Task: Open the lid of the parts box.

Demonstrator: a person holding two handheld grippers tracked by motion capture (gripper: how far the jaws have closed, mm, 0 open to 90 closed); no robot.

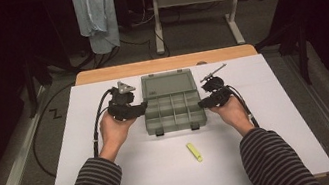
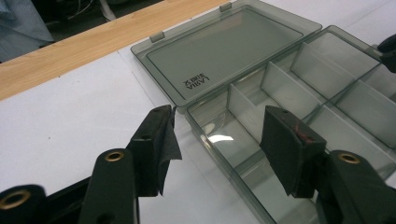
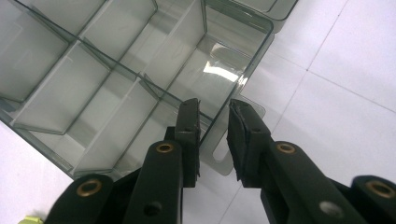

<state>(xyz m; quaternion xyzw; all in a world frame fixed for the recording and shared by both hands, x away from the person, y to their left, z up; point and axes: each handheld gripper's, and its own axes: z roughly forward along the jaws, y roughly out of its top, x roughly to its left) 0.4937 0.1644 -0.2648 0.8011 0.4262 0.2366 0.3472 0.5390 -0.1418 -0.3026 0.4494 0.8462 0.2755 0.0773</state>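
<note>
Tongs are held at both ends of an open grey organiser box [image 1: 174, 108] that is set in the middle of the white desk [image 1: 278, 119], its lid [image 1: 168, 83] laid back flat behind the compartments. The left tongs [image 2: 217, 140] are seen spread wide, one pad over the desk and the other over the box's end compartment, nothing being pressed. The right tongs [image 3: 214, 135] are seen narrowly parted astride the box's front wall beside a latch tab [image 3: 224, 156]; whether the wall is pinched cannot be told. A small yellow piece [image 1: 194, 152] is seen on the desk nearer the person.
</note>
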